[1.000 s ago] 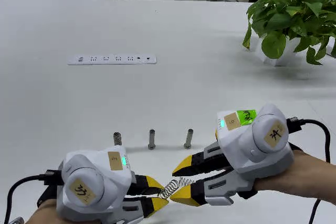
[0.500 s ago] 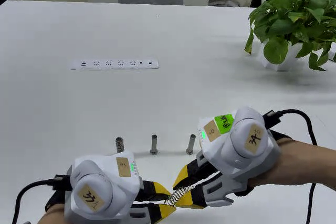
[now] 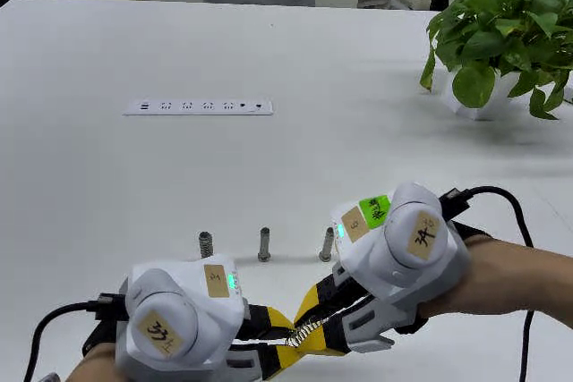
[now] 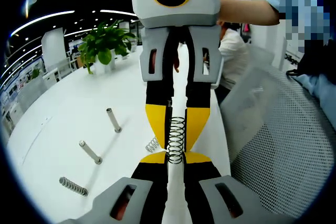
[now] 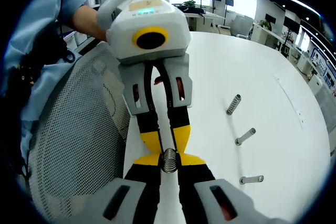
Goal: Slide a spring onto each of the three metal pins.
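Head view: left gripper, right gripper fingers both pinch spring; pins, power strip, plant beyond.

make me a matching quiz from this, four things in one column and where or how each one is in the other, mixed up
Things
1. left pin
2. middle pin
3. second spring
4. plant

Place or state
A. bare, standing upright
B. far right of the table
C. gripped between the left gripper and the right gripper
D. first spring already on it

Pairs: 1-D, 2-A, 3-C, 4-B
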